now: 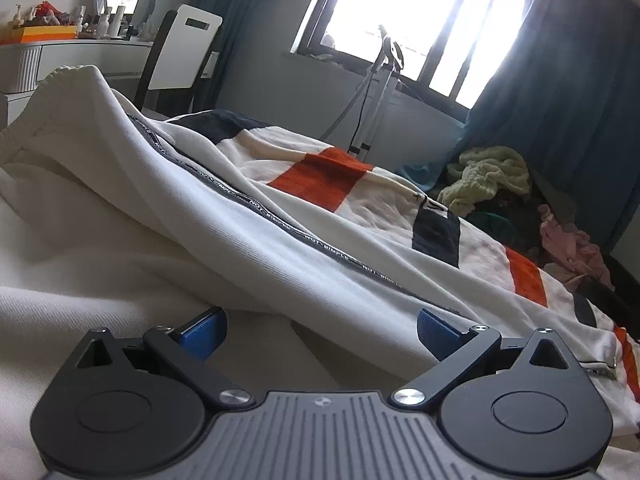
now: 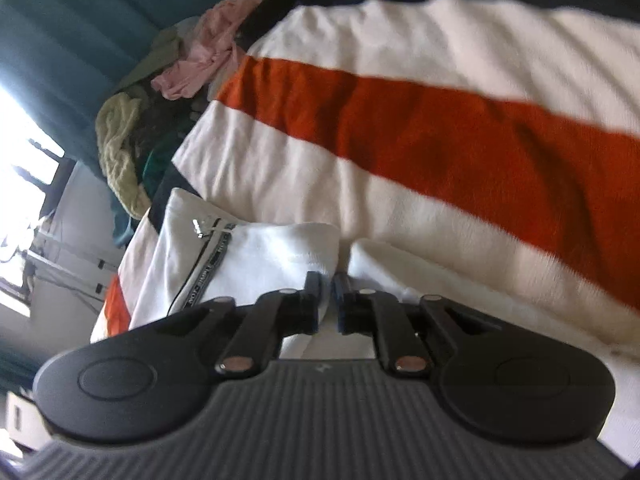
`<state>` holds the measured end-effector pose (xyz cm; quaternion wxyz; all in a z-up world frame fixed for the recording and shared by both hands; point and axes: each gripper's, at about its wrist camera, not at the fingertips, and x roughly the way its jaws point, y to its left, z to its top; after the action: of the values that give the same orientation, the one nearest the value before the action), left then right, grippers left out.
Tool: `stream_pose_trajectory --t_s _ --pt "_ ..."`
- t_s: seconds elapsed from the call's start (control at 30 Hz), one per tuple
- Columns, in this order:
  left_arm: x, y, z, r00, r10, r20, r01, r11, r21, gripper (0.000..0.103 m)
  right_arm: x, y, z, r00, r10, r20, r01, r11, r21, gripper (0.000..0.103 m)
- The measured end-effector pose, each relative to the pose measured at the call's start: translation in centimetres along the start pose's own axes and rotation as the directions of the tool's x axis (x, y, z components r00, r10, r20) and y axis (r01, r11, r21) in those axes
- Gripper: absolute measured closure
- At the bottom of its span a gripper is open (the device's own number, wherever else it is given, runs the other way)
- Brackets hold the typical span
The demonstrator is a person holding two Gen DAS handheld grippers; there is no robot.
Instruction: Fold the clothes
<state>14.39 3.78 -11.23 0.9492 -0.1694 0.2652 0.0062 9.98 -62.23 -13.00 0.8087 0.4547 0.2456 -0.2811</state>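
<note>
The right gripper (image 2: 327,300) pinches the white jacket (image 2: 280,256) low in the frame; it could slip. The left gripper (image 1: 320,330) is spread wide.

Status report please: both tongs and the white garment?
Left tongs open, empty. Right tongs shut on white garment. Clothes pile beyond, not blocking.

Daylight floods in from the blown-out, dark-framed window (image 1: 404,12), glaring white on my left view. My right view is motion-smeared across the orange-striped white blanket (image 2: 460,128), and both bend at the edges.
</note>
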Motion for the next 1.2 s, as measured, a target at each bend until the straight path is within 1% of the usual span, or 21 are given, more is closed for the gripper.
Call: stream_pose_trajectory --t_s 0.03,0.07,0.1,0.17,0.2,0.33,0.43,0.53,0.67,0.8,0.9,0.93,0.97,1.0,1.03,1.07,1.1,1.13,1.17,1.2 --pt "0.0 0.0 0.0 1.0 -0.001 -0.002 0.001 1.0 0.0 0.001 -0.3 0.5 0.0 1.0 -0.005 0.016 0.005 0.999 -0.033 0.079" --pt "0.0 0.0 0.0 1.0 -0.001 -0.005 0.001 1.0 0.0 0.001 -0.6 1.0 -0.1 0.999 -0.009 0.032 0.011 0.998 -0.067 0.068" --pt "0.0 0.0 -0.1 1.0 -0.002 -0.007 0.002 1.0 -0.001 0.001 -0.8 1.5 -0.1 0.999 -0.015 0.051 0.02 0.995 -0.099 0.053" --pt "0.0 0.0 -0.1 1.0 -0.004 -0.011 0.004 1.0 -0.001 0.001 -1.1 2.6 0.0 0.994 -0.039 0.105 0.055 0.987 -0.154 0.037" --pt "0.0 0.1 -0.1 1.0 -0.002 -0.013 0.002 1.0 -0.001 0.001 -1.1 2.7 -0.1 0.993 -0.042 0.107 0.059 0.985 -0.161 0.034" --pt "0.1 0.2 -0.1 1.0 0.005 -0.014 -0.006 1.0 -0.009 0.001 -1.1 3.2 -0.2 0.992 -0.057 0.117 0.078 0.979 -0.188 0.035" --pt "0.0 0.4 0.1 1.0 0.014 0.0 -0.014 1.0 -0.026 0.002 -1.0 3.6 -0.4 0.99 -0.067 0.124 0.092 0.974 -0.208 0.036" --pt "-0.5 1.7 1.0 0.999 0.02 0.039 -0.017 0.996 -0.091 0.002 -1.0 4.0 -0.5 0.988 -0.078 0.132 0.106 0.968 -0.227 0.037" --pt "-1.2 3.8 2.4 0.992 0.086 0.094 -0.069 0.983 -0.171 0.006 -1.0 4.5 -0.7 0.986 -0.091 0.142 0.125 0.959 -0.253 0.037" --pt "-1.5 6.1 4.1 0.985 0.121 0.126 -0.087 0.966 -0.245 0.008 -0.9 5.0 -0.8 0.984 -0.102 0.146 0.139 0.952 -0.272 0.037" --pt "-0.8 7.7 5.3 0.984 0.133 0.117 -0.093 0.949 -0.301 0.019 -0.6 4.4 -0.9 0.993 -0.079 0.083 0.094 0.974 -0.206 0.037" --pt "-0.4 8.2 5.7 0.986 0.129 0.106 -0.089 0.944 -0.317 0.026 -0.4 4.1 -0.9 0.996 -0.068 0.058 0.077 0.983 -0.17 0.041" --pt "0.1 8.6 6.1 0.988 0.122 0.094 -0.085 0.94 -0.331 0.033 -0.2 3.8 -0.9 0.998 -0.058 0.035 0.063 0.989 -0.136 0.051" --pt "0.7 9.0 6.4 0.991 0.111 0.079 -0.078 0.937 -0.342 0.037 0.0 3.6 -1.0 0.998 -0.055 0.015 0.056 0.992 -0.111 0.077" --pt "1.2 9.4 6.7 0.993 0.097 0.063 -0.07 0.934 -0.351 0.052 0.2 3.4 -1.0 0.999 -0.052 0.001 0.052 0.994 -0.091 0.092" --pt "1.7 9.8 7.0 0.995 0.09 0.051 -0.066 0.932 -0.357 0.066 0.1 3.4 -1.1 0.999 -0.043 0.008 0.043 0.996 -0.084 0.097" --pt "2.0 10.1 7.3 0.995 0.091 0.051 -0.066 0.931 -0.36 0.075 -0.3 3.4 -1.1 1.0 -0.013 0.029 0.015 0.997 -0.076 0.097" --pt "2.3 10.4 7.5 0.994 0.093 0.056 -0.067 0.93 -0.361 0.09 -0.8 3.5 -1.0 0.998 0.019 0.053 -0.015 0.997 -0.071 0.097" --pt "2.5 10.6 7.8 0.994 0.092 0.064 -0.064 0.932 -0.357 0.096 -1.5 3.8 -0.9 0.995 0.055 0.084 -0.049 0.996 -0.071 0.098" --pt "2.5 10.7 8.0 0.993 0.088 0.074 -0.056 0.936 -0.348 0.098 -2.4 4.2 -0.9 0.989 0.09 0.114 -0.081 0.994 -0.075 0.098"
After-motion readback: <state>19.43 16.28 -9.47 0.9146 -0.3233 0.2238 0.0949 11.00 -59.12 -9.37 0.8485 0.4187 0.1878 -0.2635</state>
